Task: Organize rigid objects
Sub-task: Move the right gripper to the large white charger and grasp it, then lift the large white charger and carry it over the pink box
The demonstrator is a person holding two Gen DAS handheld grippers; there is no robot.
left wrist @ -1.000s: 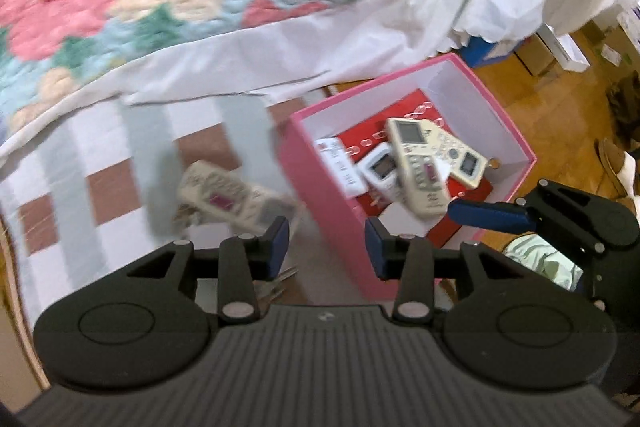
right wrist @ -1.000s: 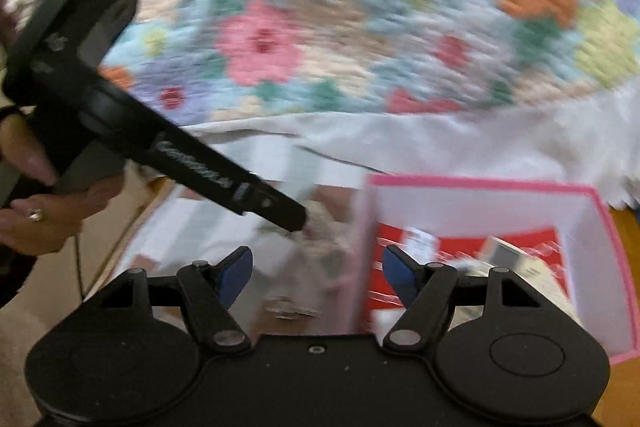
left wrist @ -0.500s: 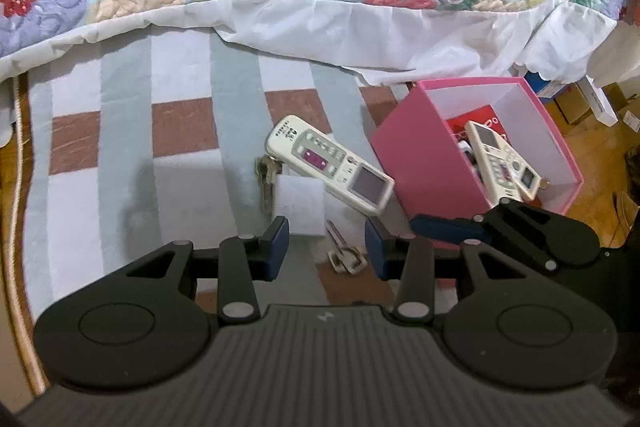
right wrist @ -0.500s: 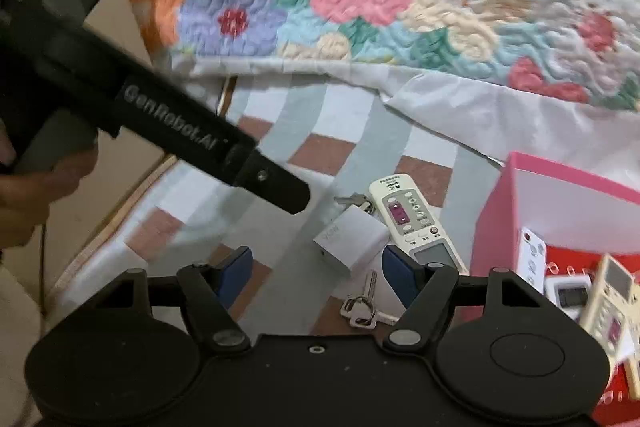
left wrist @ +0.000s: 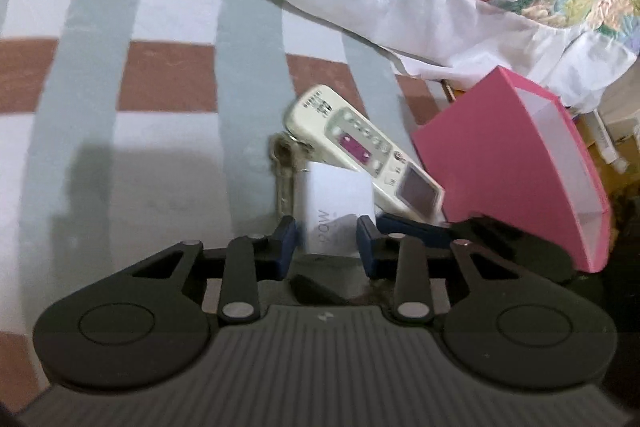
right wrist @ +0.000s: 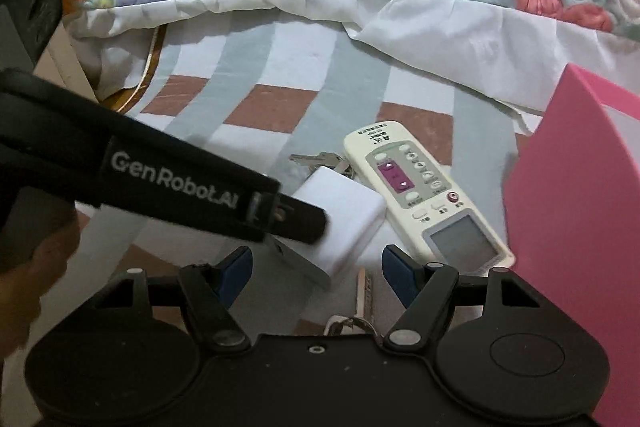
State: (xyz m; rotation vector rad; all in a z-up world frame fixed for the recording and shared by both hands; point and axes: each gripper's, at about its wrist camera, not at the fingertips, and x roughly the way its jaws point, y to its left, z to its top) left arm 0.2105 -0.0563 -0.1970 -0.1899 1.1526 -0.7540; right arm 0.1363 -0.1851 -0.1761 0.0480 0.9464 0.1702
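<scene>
A white power adapter (left wrist: 336, 199) lies on the striped rug, also in the right wrist view (right wrist: 340, 223). My left gripper (left wrist: 327, 241) is open with its blue fingertips on either side of the adapter's near end; whether they touch it I cannot tell. A cream remote control (left wrist: 360, 151) lies just behind it, also seen in the right wrist view (right wrist: 424, 195). Keys (right wrist: 320, 161) poke out from under both. The pink box (left wrist: 516, 167) stands to the right. My right gripper (right wrist: 316, 267) is open and empty, low over the rug near the adapter.
A second set of keys (right wrist: 360, 307) lies on the rug under my right gripper. A flowered quilt with a white sheet edge (left wrist: 400, 7) hangs down behind the rug. The left gripper's arm (right wrist: 160, 183) crosses the right wrist view.
Both grippers have moved down and closer to the rug. My left gripper has come around the white adapter. The pink box has shifted to the right edge of both views.
</scene>
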